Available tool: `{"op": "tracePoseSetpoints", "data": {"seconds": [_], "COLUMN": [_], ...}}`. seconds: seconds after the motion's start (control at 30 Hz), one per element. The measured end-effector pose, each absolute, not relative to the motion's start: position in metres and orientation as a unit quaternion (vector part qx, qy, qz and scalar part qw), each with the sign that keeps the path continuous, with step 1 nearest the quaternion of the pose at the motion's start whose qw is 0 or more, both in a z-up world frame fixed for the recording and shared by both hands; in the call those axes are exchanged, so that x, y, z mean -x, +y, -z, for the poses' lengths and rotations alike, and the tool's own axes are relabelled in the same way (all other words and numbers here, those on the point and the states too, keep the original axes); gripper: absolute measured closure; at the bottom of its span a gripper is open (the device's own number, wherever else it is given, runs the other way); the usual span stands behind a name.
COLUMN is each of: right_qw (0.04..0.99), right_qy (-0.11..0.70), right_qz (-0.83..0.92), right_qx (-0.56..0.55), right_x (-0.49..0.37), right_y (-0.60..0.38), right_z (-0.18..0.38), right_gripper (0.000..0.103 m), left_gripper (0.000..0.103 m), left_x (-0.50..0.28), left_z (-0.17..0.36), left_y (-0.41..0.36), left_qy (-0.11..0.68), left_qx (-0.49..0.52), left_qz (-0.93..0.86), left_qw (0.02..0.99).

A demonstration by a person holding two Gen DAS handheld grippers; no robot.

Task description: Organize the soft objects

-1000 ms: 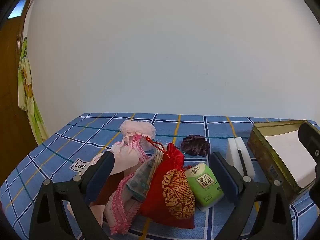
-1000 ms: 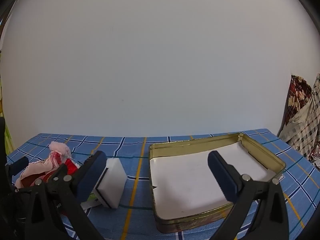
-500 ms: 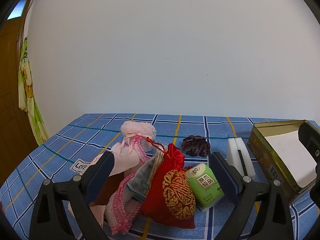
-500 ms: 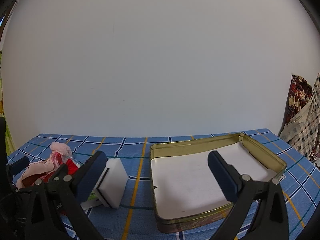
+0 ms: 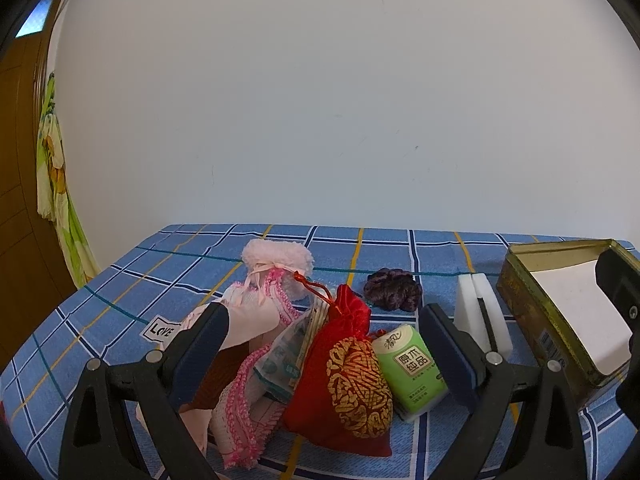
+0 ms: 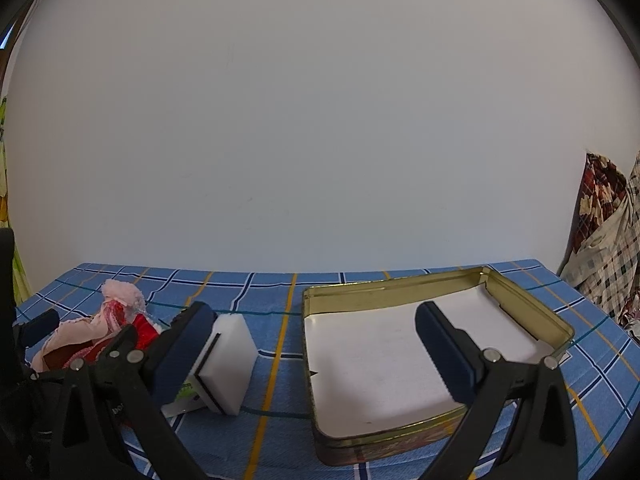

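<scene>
Table (image 5: 400, 248), blue plaid cloth. Soft pile at left: one red pouch (image 5: 348, 376), one pink pouch (image 5: 272, 276), one green tissue pack (image 5: 412, 364), one purple scrunchie (image 5: 394, 290), one white sponge block (image 6: 226, 360). One open gold tin (image 6: 436, 304) at right, white-lined. Left gripper (image 5: 320, 356) spread wide around the pile; right gripper (image 6: 316, 352) spread wide over the tin's left wall. Bare cloth behind the pile.

My view is evenly and softly lit, sharp throughout; the white wall (image 5: 320, 100) shows no glare. Around that wall, the fisheye bends edges and blackens the corners.
</scene>
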State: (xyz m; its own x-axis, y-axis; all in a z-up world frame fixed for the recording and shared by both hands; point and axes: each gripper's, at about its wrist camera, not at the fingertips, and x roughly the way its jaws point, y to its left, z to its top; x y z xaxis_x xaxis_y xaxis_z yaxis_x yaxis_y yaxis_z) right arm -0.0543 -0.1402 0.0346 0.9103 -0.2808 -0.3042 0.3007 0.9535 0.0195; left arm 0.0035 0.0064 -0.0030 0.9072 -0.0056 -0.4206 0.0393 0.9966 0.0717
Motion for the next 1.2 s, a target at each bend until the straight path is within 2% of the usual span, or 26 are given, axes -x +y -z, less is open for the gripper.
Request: {"op": "tracePoseSetpoints", "data": {"seconds": [0.23,0.7,0.93,1.2], "right_qw": [0.976,0.977,0.979,0.964], "right_qy": [0.161,0.177,0.191,0.262], "right_qz": [0.142,0.118,0.073,0.048], "right_qx": [-0.033,-0.032,-0.026,0.014], "right_x": [0.051,0.048,0.042,-0.007], "right_y": [-0.141,-0.138,-0.124,-0.086], "right_z": [-0.032,-0.029,-0.025,-0.015], "right_gripper": [0.013,0.026,0.026,0.026], "left_gripper": [0.005,0.005,0.005,0.006], "left_x": [-0.004,0.01,0.04,0.041], "left_z": [0.003,-0.001,-0.008,-0.001], "left_y": [0.008,0.031,0.08,0.131], "left_qy": [0.217,0.237,0.226,0.261], "left_qx": [-0.036,-0.023,-0.036,-0.012], "left_qz": [0.012,-0.014,-0.062,-0.093], "left_qw": [0.975,0.971,0.971,0.961]}}
